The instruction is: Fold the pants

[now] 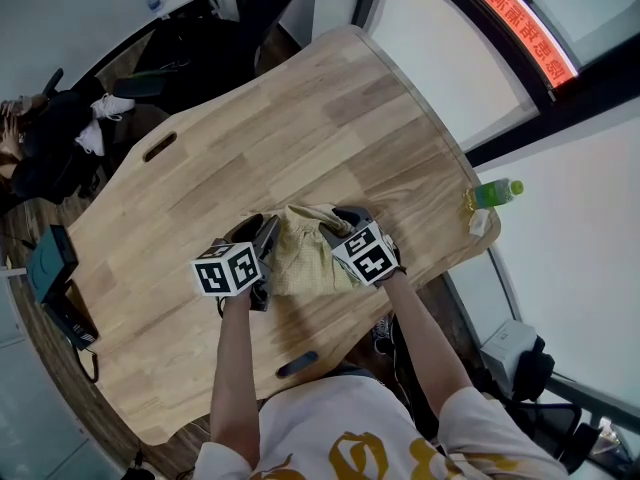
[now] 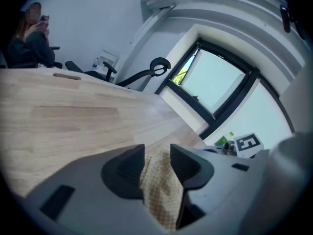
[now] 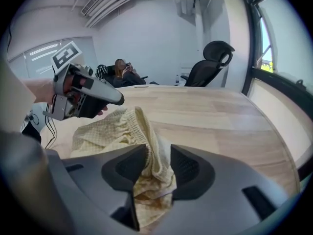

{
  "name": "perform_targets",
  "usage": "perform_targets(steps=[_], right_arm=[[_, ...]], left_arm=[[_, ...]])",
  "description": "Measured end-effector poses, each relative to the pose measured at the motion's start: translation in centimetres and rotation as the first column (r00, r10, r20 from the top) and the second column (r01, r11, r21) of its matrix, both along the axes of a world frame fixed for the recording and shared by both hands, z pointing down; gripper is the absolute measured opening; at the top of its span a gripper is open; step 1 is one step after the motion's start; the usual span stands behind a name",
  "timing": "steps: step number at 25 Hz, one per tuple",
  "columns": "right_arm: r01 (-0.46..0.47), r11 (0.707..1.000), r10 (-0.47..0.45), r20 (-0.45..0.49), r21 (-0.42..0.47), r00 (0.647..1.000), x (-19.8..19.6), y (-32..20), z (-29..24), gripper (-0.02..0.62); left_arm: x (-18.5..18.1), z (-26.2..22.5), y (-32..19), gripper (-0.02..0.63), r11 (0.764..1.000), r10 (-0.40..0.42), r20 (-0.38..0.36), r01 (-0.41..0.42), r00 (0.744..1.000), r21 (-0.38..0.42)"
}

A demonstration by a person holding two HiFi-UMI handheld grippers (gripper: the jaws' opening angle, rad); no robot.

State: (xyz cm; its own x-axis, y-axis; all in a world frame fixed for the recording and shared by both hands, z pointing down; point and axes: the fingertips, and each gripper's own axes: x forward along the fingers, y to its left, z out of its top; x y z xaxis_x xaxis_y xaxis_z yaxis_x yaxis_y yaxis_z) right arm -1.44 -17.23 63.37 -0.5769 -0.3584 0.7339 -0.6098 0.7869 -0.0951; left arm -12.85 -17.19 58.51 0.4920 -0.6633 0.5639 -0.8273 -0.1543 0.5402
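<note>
though partly open, each hand-held gripper (image 2: 157,156) (image 3: 157,156) with pants (image 1: 300,250) between jaws

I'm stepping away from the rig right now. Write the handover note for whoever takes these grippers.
Left gripper: jaws apart, pants cloth loose between them, it seems.
Right gripper: the same.
Pants: a small rumpled bundle between both grippers, near the table's front edge.
Done: folded down small, by the look of it.
Left: probably pull both grippers clear, smooth the bundle, check the fold.
</note>
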Motion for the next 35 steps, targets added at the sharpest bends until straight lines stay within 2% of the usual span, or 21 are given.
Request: perform_targets(steps=[8, 9, 10, 11, 14, 17, 22, 29, 35], right_arm=[[-0.136, 0.988, 0.131, 0.069, 0.078, 0.989, 1.4, -0.8, -2.5, 0.149], [-0.16, 0.983, 0.153, 0.083, 0.088, 0.985, 1.7, -1.1, -3.0, 0.149], [-0.185, 0.978, 0.176, 0.098, 0.097, 0.98, 2.1, -1.2, -3.6, 0.148], [-0.209, 0.972, 0.198, 0.114, 0.102, 0.974, 2.5, -1.3, -4.2, 0.137], [-0.266, 0.958, 0.248, 0.16, 0.108, 0.956, 3.4, -1.2, -5.3, 0.046], [-0.29, 0.953, 0.269, 0.196, 0.085, 0.943, 3.7, -0.4, -5.9, 0.014], [-0.313, 0.943, 0.294, 0.158, 0.112, 0.943, 4.1, 1.3, -6.2, 0.006], [-0.309, 0.938, 0.28, 0.185, 0.158, 0.942, 3.5, 4.1, -8.2, 0.006], [-0.317, 0.924, 0.264, 0.243, 0.213, 0.933, 3.4, 6.1, -11.3, 0.005]], left_arm=[[-0.6, -0.3, 0.6, 0.115, 0.999, -0.006, 0.116, 0.001, 0.993, 0.039], [-0.9, -0.7, 0.6, 0.083, 0.998, -0.016, 0.14, 0.008, 0.99, 0.059], [-1.2, -1.2, 0.6, 0.02, 0.996, -0.026, 0.167, 0.012, 0.986, 0.084], [-1.3, -1.8, 0.6, 0.01, 0.994, -0.032, 0.189, 0.012, 0.981, 0.109], [-1.1, -3.2, 0.8, 0.008, 0.986, -0.036, 0.199, 0.002, 0.979, 0.165], [-0.7, -3.9, 1.1, 0.007, 0.983, -0.033, 0.211, -0.007, 0.977, 0.184], [-0.2, -4.7, 2.1, 0.008, 0.977, -0.028, 0.275, -0.033, 0.961, 0.212], [0.2, -6.3, 4.0, 0.006, 0.973, -0.039, 0.275, -0.027, 0.961, 0.23], [0.3, -7.8, 6.3, 0.008, 0.959, -0.047, 0.306, -0.043, 0.951, 0.282]])
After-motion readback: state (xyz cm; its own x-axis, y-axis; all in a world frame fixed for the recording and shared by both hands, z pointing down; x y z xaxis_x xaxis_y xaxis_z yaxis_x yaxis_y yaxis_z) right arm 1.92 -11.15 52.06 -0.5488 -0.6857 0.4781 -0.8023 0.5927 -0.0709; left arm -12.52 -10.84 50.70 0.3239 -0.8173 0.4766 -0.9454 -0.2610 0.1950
